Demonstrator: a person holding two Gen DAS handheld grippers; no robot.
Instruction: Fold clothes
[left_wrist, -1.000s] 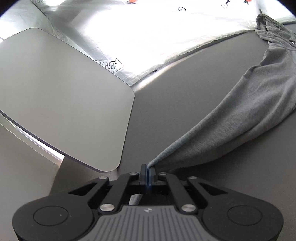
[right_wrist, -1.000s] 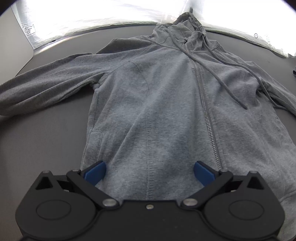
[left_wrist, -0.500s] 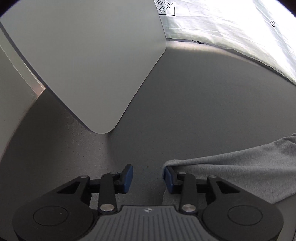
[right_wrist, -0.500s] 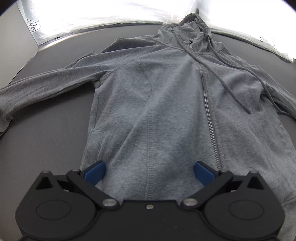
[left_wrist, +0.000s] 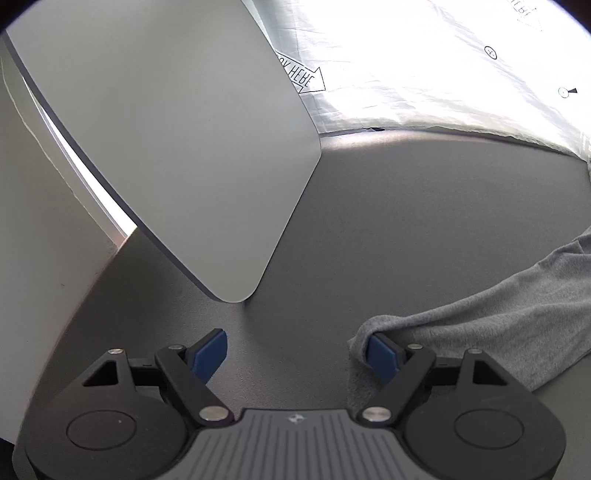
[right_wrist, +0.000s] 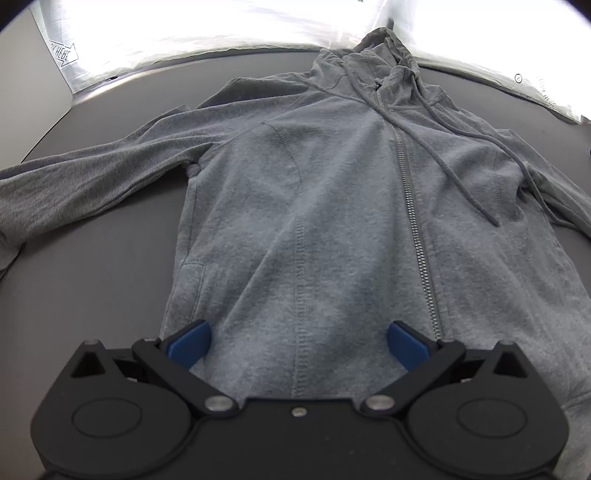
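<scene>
A grey zip-up hoodie (right_wrist: 332, 206) lies flat, front up, on the dark table (right_wrist: 96, 280), hood at the far end, both sleeves spread out. My right gripper (right_wrist: 297, 345) is wide open and empty, hovering over the hem, left of the zipper (right_wrist: 417, 236). My left gripper (left_wrist: 297, 350) is wide open at the end of the hoodie's left sleeve (left_wrist: 491, 332). The cuff drapes over its right finger pad (left_wrist: 382, 354); nothing is clamped.
A grey rounded panel (left_wrist: 177, 155) leans over the table's left side, close ahead of the left gripper. White crinkled sheeting with printed marks (left_wrist: 424, 74) runs along the table's far edge. Bare dark table (left_wrist: 406, 221) lies between panel and sleeve.
My left gripper was shut on the sleeve cuff one second ago; it has opened fully and let the sleeve drop flat on the table. The right gripper stayed open, shifting slightly over the hem.
</scene>
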